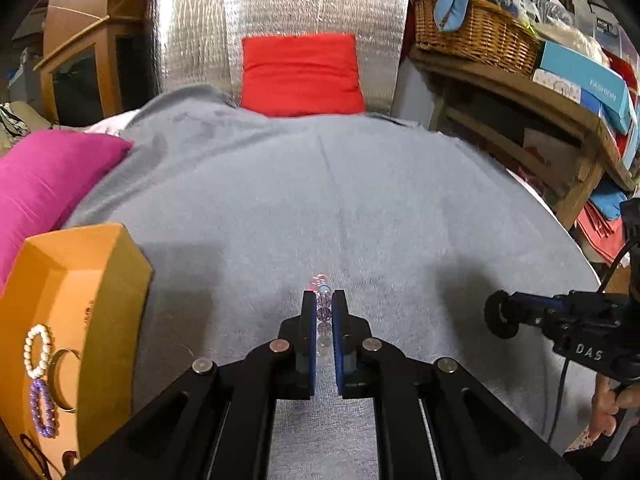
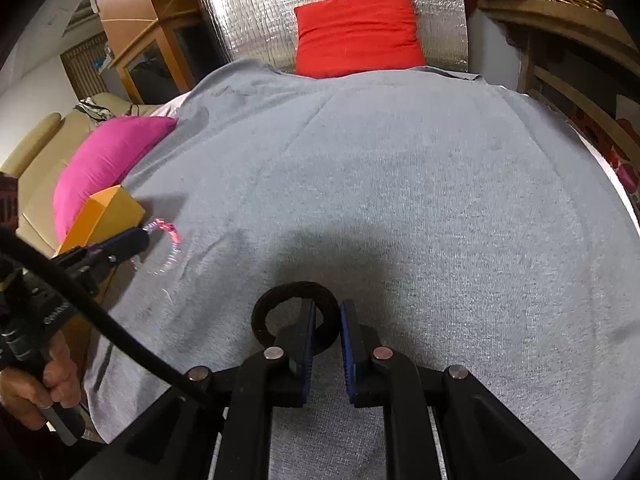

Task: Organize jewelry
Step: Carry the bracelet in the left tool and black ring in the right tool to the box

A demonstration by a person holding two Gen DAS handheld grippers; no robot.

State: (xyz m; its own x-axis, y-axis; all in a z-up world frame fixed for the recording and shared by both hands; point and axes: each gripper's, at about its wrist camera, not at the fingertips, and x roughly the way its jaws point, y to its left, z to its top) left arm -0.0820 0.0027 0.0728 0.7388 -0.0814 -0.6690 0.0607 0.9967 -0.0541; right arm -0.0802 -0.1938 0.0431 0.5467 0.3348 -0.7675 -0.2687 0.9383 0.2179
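My left gripper [image 1: 323, 297] is shut on a clear and purple bead bracelet [image 1: 323, 312] with a red bit at its far end, held above the grey blanket [image 1: 360, 200]. From the right wrist view the same bracelet [image 2: 170, 244] hangs blurred from the left gripper [image 2: 140, 238] beside the orange box [image 2: 114, 206]. My right gripper [image 2: 327, 308] is shut on a black ring-shaped band [image 2: 264, 312]; it also shows in the left wrist view [image 1: 498, 318]. The orange tray [image 1: 116, 264] at left holds a white bead bracelet [image 1: 38, 350] and a purple bead bracelet [image 1: 42, 410].
A pink cushion [image 1: 48, 176] lies behind the tray and a red cushion [image 1: 300, 74] at the blanket's far end. A wooden shelf [image 1: 520, 92] with a wicker basket [image 1: 476, 36] and boxes stands at right. A wooden cabinet [image 1: 88, 60] stands at back left.
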